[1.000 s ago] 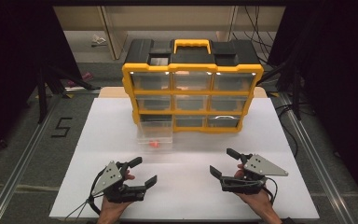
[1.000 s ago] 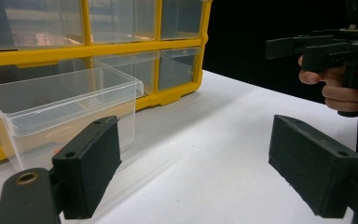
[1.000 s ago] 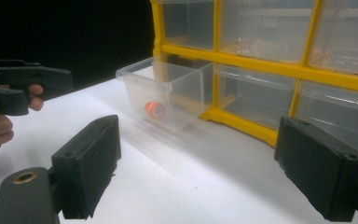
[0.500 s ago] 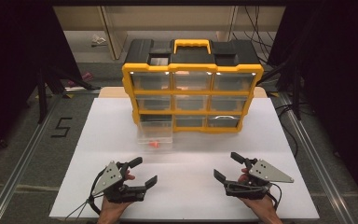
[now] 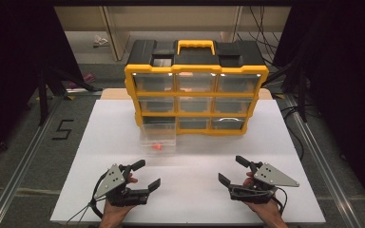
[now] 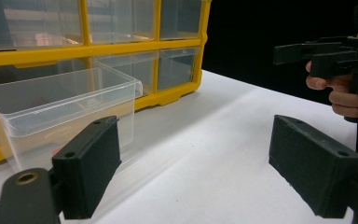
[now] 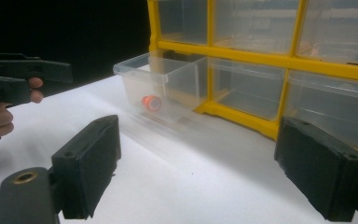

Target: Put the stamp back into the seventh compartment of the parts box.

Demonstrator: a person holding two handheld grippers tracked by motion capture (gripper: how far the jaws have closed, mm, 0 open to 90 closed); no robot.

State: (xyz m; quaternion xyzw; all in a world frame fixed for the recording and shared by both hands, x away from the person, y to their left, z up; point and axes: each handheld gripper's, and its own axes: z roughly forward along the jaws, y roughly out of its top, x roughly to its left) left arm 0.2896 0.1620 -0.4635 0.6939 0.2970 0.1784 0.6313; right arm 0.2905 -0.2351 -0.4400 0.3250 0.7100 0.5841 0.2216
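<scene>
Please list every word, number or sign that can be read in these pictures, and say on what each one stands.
"5": a dark figure on the grey floor, left of the white table in the high view.
No other text can be read. The yellow and black organizer, its pulled-out clear drawer and both tongs, left and right, bear no label that I can make out.

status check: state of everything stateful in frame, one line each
organizer cabinet: upright on the table, eight drawers shut
bottom-left drawer: pulled out, resting on the table in front of its slot
orange item: inside the pulled-out drawer
carry handle: folded flat on top
left gripper: open, empty, fingers apart
right gripper: open, empty
</scene>
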